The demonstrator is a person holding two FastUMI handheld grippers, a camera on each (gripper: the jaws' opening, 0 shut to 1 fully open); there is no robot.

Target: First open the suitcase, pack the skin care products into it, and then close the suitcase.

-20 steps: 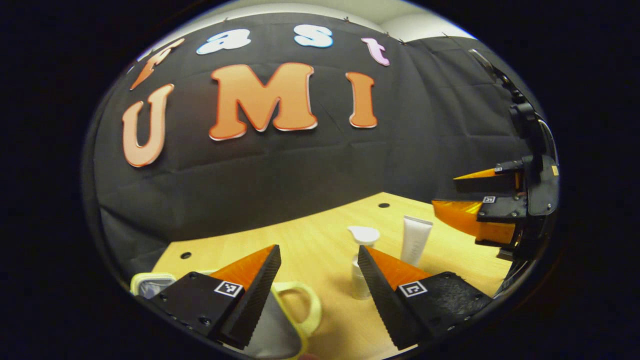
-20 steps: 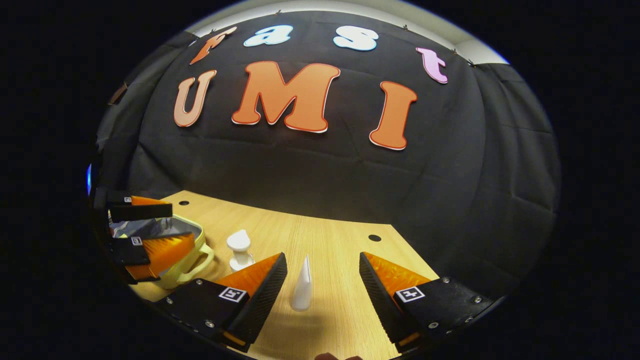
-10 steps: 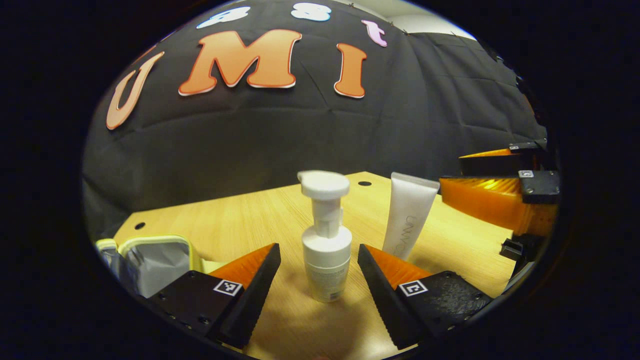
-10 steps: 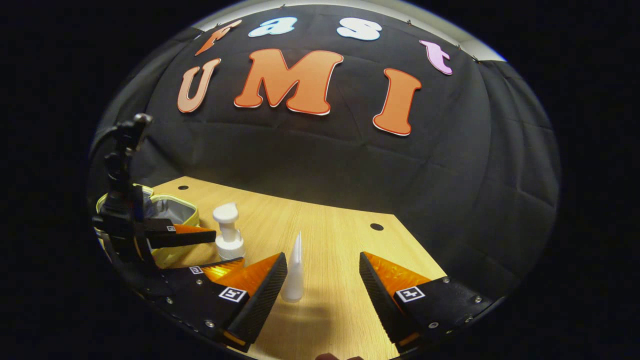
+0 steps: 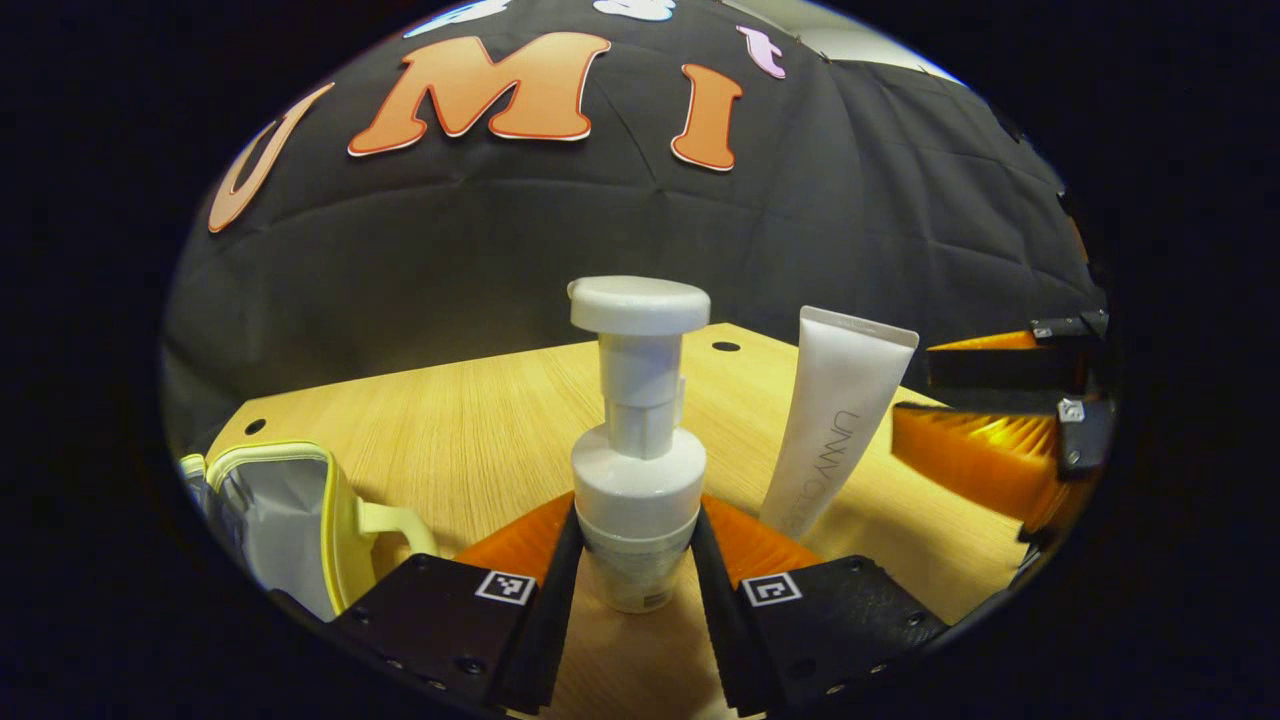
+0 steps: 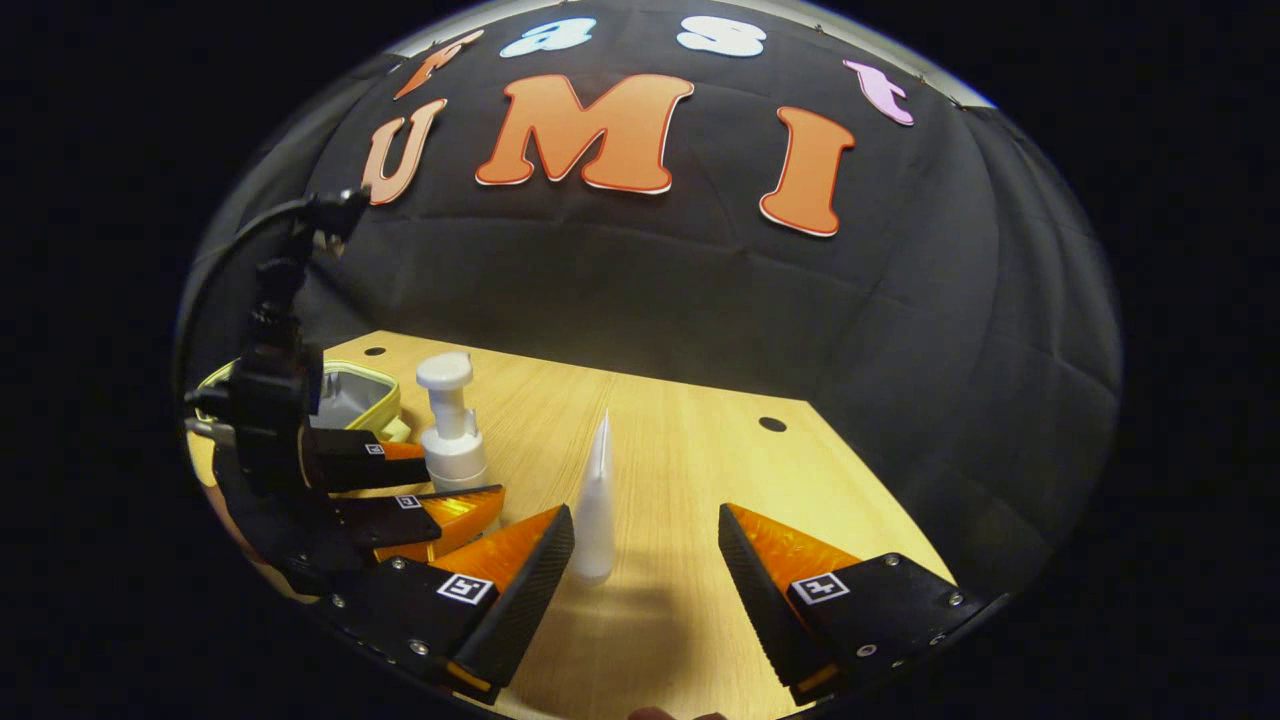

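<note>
Your left tool stands level with both fingers pressed against a pump bottle; your right tool holds its fingers wide apart.

White pump bottle, white tube, yellow-trimmed grey suitcase, light wood-grain table.

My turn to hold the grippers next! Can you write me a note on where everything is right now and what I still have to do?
Left gripper: shut on the pump bottle, which stands upright on the table.
Right gripper: open, low over the table, with the tube standing cap-down just inside its left finger, not gripped.
Suitcase: open at the table's left side, grey lining showing.
Done: suitcase opened, bottle gripped.
Left: lift the bottle into the suitcase, grip the tube and pack it too, then close the suitcase.
</note>
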